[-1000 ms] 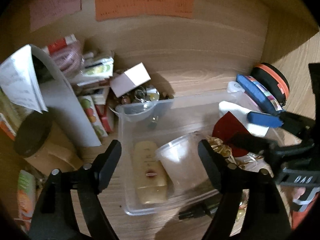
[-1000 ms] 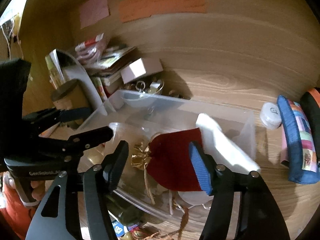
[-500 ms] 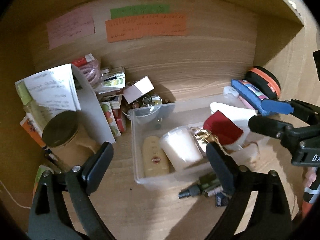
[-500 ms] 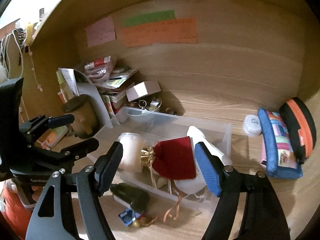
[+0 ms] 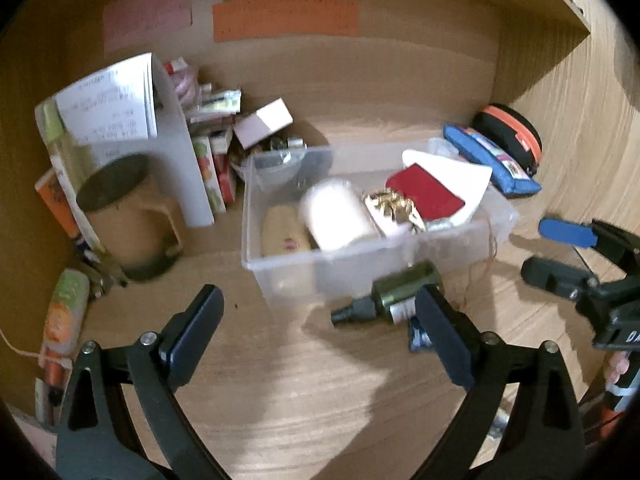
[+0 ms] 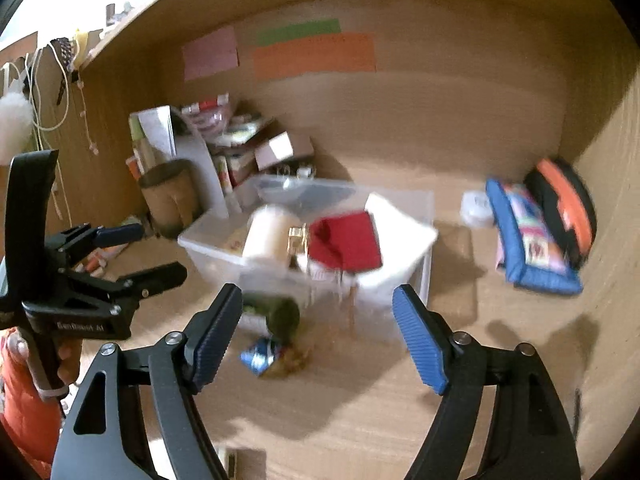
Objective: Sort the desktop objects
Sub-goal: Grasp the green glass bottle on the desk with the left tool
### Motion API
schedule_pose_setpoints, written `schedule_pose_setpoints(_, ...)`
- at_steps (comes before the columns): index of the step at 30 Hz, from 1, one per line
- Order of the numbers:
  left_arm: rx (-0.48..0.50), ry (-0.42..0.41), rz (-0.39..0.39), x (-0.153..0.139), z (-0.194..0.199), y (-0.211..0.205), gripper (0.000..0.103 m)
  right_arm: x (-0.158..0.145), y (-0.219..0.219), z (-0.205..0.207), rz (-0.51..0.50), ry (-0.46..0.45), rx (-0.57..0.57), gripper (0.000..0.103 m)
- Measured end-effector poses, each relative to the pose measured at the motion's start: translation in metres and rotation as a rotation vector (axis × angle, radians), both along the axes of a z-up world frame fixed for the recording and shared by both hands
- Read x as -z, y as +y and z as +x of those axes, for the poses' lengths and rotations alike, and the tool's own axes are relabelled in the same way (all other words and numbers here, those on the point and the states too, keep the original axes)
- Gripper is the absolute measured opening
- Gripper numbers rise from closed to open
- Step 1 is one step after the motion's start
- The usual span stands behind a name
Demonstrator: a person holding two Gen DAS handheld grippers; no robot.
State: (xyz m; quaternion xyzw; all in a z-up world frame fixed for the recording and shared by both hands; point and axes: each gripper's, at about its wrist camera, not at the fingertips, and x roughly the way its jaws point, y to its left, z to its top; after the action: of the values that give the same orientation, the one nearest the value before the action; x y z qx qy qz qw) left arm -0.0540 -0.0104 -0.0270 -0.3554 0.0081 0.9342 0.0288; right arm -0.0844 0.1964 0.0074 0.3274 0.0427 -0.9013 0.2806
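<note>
Both the left gripper and the right gripper are opening with nothing between their jaws, so approach the dark green bottle (lying against the clear bin's front wall) squarely across its body.

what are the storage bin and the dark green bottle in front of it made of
Storage bin: likely clear plastic with a slightly frosted finish; its contents show through the walls. Dark green bottle: glossy, with highlights on its body, so glass or hard plastic; the blur leaves it open.
</note>
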Motion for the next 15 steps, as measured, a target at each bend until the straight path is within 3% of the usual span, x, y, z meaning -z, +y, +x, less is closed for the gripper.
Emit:
schedule_pose_setpoints(13,0.011,-0.110,0.086,0.040,-0.002,-0.009,0.097,0.065,-0.023,-0.005,0.098,-0.137,-0.044,0.073)
schedule_pose_setpoints(15,0.022,-0.115,0.091,0.041,-0.005,-0.009,0.097,0.071,-0.028,-0.013,0.116,-0.160,-0.053,0.063)
